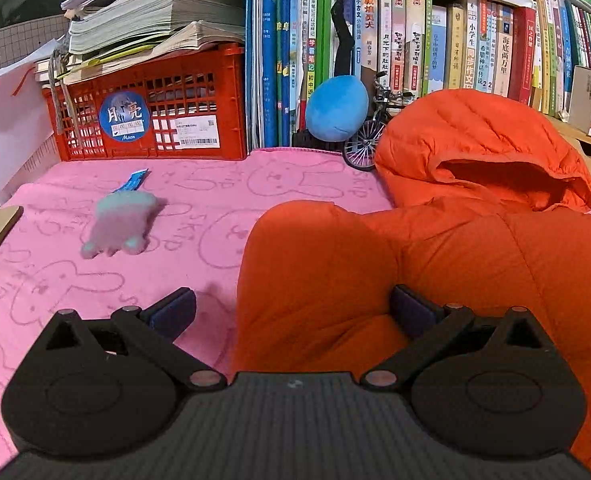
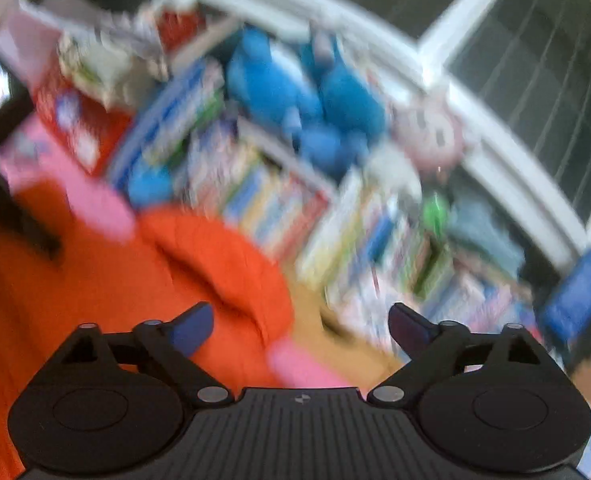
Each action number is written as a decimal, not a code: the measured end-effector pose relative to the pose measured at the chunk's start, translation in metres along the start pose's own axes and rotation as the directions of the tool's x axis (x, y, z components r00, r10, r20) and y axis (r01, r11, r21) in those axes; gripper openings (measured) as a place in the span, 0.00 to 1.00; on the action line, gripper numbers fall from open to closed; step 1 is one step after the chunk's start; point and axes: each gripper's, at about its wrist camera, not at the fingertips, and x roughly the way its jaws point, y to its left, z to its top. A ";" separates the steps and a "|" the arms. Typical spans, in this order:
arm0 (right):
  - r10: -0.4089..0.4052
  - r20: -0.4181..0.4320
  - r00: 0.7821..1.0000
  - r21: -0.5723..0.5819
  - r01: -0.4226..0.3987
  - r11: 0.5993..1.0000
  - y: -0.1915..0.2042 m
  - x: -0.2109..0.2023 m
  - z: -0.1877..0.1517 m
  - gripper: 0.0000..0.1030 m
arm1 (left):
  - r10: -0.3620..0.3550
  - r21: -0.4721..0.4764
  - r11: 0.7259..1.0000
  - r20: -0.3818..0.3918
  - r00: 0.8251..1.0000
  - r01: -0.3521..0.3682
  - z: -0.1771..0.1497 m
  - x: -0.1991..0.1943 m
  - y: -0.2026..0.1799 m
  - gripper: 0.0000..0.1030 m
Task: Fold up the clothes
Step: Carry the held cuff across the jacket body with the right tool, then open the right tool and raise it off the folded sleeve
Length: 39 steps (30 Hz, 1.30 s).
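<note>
An orange puffer jacket (image 1: 455, 248) with a hood (image 1: 483, 152) lies on the pink bunny-print blanket (image 1: 75, 280). My left gripper (image 1: 291, 312) is open just above the jacket's folded left edge. Its left finger (image 1: 173, 310) hangs over the blanket and its right finger (image 1: 411, 312) rests over the jacket, neither pressing on the fabric. The right wrist view is heavily blurred. There my right gripper (image 2: 301, 330) is open and lifted, with nothing between its fingers. The orange jacket (image 2: 115, 272) lies below and to its left.
A small teal-and-pink plush (image 1: 117, 224) and a blue wrapper (image 1: 133, 181) lie on the blanket to the left. A red crate (image 1: 151, 108) under stacked books, a row of upright books (image 1: 435, 40), a blue plush ball (image 1: 335, 108) and a toy bicycle (image 1: 365, 140) line the back.
</note>
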 end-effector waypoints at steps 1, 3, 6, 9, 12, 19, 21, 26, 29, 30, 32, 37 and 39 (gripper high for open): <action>0.022 0.019 1.000 -0.018 -0.021 1.000 0.011 0.007 0.007 0.95 | 0.004 0.002 1.000 0.004 1.000 -0.004 0.000 0.000 0.000 1.00; 0.071 0.029 0.997 -0.066 -0.069 0.995 0.037 0.024 0.015 0.95 | 0.012 0.006 1.000 0.010 1.000 -0.012 0.000 -0.001 -0.001 1.00; 0.140 0.000 0.990 -0.141 -0.138 0.980 0.074 0.051 0.015 0.95 | 0.017 0.005 1.000 0.010 1.000 -0.017 0.000 -0.001 -0.001 1.00; 0.145 -0.051 0.988 -0.152 -0.151 0.977 0.091 0.066 0.004 0.95 | 0.027 0.007 1.000 0.010 1.000 -0.027 0.000 -0.001 -0.001 1.00; 0.149 -0.129 0.980 -0.068 -0.158 0.985 0.083 0.079 -0.011 0.95 | 0.033 0.027 0.999 0.015 0.999 -0.033 0.000 -0.002 -0.005 1.00; 0.061 -0.224 0.973 -0.052 -0.074 0.996 0.059 0.077 -0.034 0.95 | 0.023 0.027 0.999 -0.013 1.000 -0.023 0.000 0.002 -0.004 1.00; 0.055 -0.262 0.963 0.000 -0.057 0.998 0.040 0.073 -0.045 0.95 | 0.014 0.025 1.000 -0.017 1.000 -0.013 0.000 0.002 -0.003 1.00; -0.012 -0.330 0.944 0.026 0.022 0.999 0.001 0.053 -0.076 0.96 | 0.002 0.018 1.000 -0.024 1.000 -0.001 0.001 0.003 -0.002 1.00; -0.055 -0.372 0.926 0.038 0.074 0.997 -0.025 0.044 -0.095 0.96 | -0.003 0.016 1.000 -0.025 1.000 0.003 0.001 0.003 -0.001 1.00; -0.085 -0.390 0.917 0.019 0.100 0.995 -0.032 0.042 -0.102 0.96 | -0.004 0.015 1.000 -0.026 1.000 0.004 0.001 0.003 -0.001 1.00; -0.106 -0.419 0.902 0.019 0.125 0.992 -0.045 0.036 -0.112 0.96 | -0.008 0.012 1.000 -0.026 1.000 0.009 0.001 0.003 -0.001 1.00; -0.142 -0.380 0.914 0.002 0.154 0.988 -0.057 0.015 -0.098 0.95 | -0.009 0.012 1.000 -0.027 1.000 0.009 0.001 0.003 0.000 1.00; -0.141 -0.291 0.946 -0.009 0.145 0.989 -0.047 0.008 -0.073 0.95 | -0.008 0.013 1.000 -0.028 1.000 0.009 0.001 0.003 -0.001 1.00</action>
